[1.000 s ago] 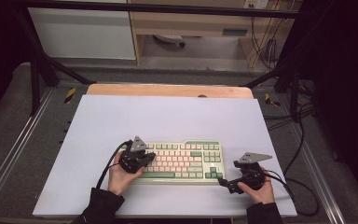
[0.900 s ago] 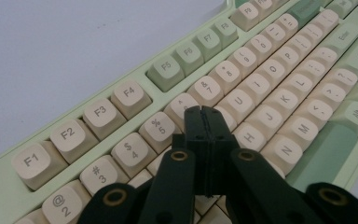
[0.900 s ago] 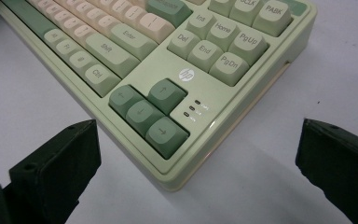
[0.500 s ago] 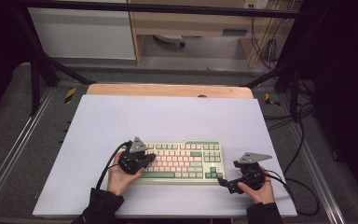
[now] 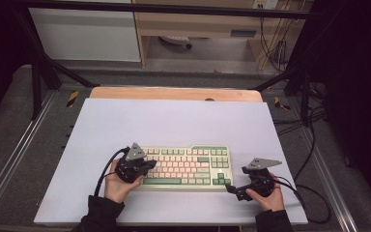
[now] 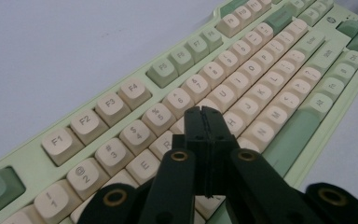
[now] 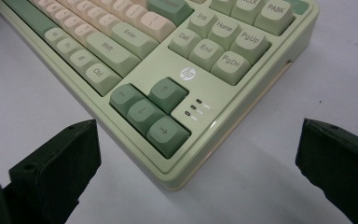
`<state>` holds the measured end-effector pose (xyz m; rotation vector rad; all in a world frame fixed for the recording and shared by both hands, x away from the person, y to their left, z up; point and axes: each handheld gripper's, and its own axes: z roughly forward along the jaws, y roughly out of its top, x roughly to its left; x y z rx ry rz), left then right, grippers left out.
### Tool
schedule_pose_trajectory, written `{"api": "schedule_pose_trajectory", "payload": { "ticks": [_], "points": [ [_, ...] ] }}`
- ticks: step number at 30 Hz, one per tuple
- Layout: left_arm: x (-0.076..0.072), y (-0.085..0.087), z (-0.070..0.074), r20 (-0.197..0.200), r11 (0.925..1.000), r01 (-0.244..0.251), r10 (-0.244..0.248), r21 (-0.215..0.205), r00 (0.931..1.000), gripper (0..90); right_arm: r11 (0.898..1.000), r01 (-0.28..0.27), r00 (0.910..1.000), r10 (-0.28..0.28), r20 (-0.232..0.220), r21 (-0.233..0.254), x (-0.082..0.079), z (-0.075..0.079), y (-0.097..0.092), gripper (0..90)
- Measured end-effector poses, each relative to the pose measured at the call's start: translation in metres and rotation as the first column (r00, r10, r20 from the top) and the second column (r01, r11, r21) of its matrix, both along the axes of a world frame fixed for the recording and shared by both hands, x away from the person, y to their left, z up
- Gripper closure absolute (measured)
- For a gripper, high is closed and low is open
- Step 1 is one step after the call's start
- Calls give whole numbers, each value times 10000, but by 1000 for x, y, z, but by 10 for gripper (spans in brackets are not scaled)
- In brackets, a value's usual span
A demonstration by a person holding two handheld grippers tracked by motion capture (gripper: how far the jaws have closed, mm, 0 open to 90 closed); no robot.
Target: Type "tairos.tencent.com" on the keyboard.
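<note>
While the left gripper [image 6: 204,116] hovered clenched over the letter keys, the right gripper [image 7: 196,154] stood released around the corner of the glossy green keyboard [image 7: 223,107], apparently hp-branded, on the table [image 5: 174,121].

The high view is evenly lit across the white table top [image 5: 174,121]; the surroundings fall off to near black at the left and right edges. Resolution is low and fine detail is soft. In the left gripper view, the keyboard [image 6: 242,74] is sharp at mid-range, while the nearest keys and the far end blur. In the right gripper view, a soft shadow lies beside the keyboard's corner, so the light probably comes from above. Glare is faint on the keycaps.
</note>
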<state>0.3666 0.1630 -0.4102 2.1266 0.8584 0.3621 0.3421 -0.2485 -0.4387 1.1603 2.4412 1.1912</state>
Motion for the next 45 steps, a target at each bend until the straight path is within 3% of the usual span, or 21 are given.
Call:
{"api": "schedule_pose_trajectory", "payload": {
  "ticks": [13,23,35,45],
  "points": [
    [-5,27,0,-52,9990,-438,438,15,9990,900,10000,26,10000,-26,-23,22,0,0,0,5],
    [-6,42,-11,-240,9973,-709,714,207,9972,900,10000,11,10000,-11,-86,-1,0,0,0,5],
    [-6,45,-18,-277,9962,-797,807,351,9964,900,10000,-17,10000,17,-63,-29,0,-1,1,5],
    [-9,47,-15,-205,9972,-740,743,144,9970,900,9998,-66,10000,66,12,170,0,1,0,5]
  ]
}}
